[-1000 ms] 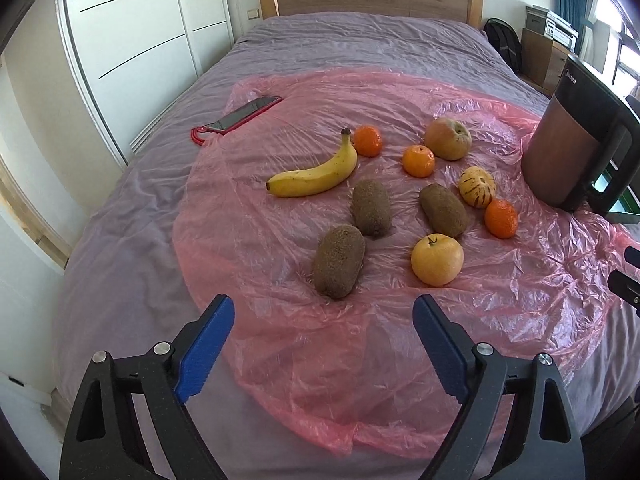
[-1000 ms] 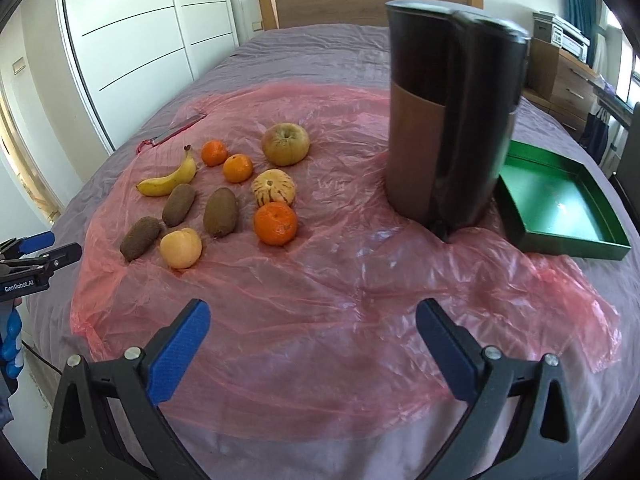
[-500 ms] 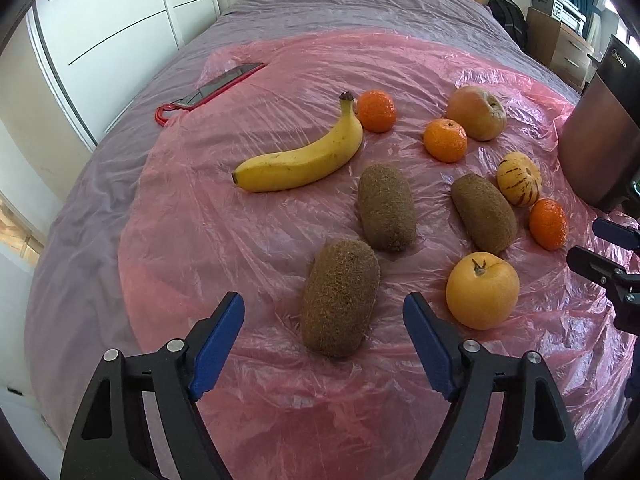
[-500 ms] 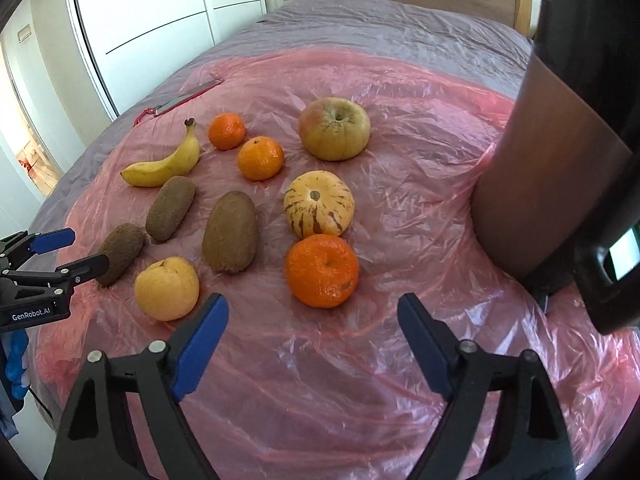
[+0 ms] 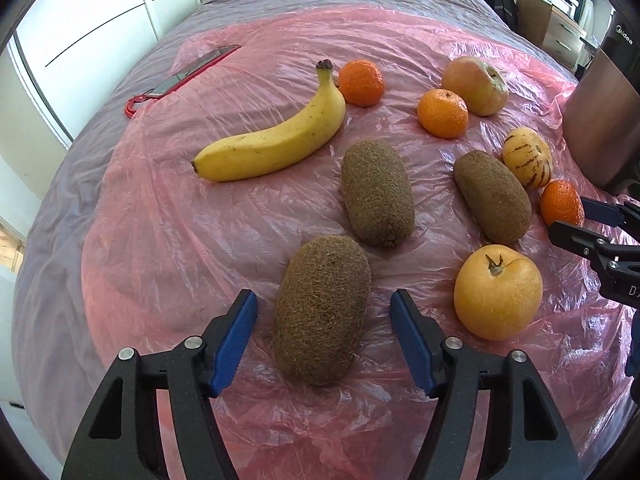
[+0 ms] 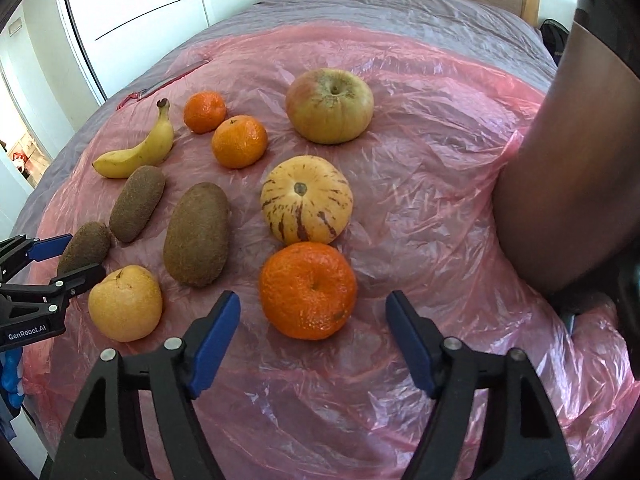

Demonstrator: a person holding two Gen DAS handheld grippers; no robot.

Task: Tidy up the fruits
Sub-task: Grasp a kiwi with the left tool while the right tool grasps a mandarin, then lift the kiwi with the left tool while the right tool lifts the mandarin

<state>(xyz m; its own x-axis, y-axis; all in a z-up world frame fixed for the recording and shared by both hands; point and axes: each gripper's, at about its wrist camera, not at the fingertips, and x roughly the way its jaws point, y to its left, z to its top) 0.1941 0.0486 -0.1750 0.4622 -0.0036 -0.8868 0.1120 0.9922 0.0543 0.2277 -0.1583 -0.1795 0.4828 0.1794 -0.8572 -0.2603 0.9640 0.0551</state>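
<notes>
Fruits lie on a pink plastic sheet [image 5: 160, 240] on a bed. My left gripper [image 5: 323, 308] is open, its blue pads on either side of the near kiwi [image 5: 322, 308], not touching it. Two more kiwis [image 5: 378, 192] [image 5: 492, 196], a banana [image 5: 276, 140], a yellow pear [image 5: 498, 292], mandarins [image 5: 442, 114] and an apple [image 5: 476, 84] lie beyond. My right gripper [image 6: 313, 312] is open, its pads flanking a mandarin [image 6: 307, 290], apart from it. A striped melon [image 6: 306, 200] and the apple [image 6: 329, 105] lie behind that mandarin.
A tall brown and black appliance [image 6: 568, 160] stands at the right on the sheet, close to the right gripper. A red-cased phone [image 5: 184, 76] lies at the sheet's far left edge. White wardrobe doors [image 6: 140, 12] line the left. The left gripper shows in the right wrist view [image 6: 60, 260].
Both grippers moved forward and lower toward the fruit. The left now brackets the near kiwi, the right brackets the near mandarin. Both stayed open.
</notes>
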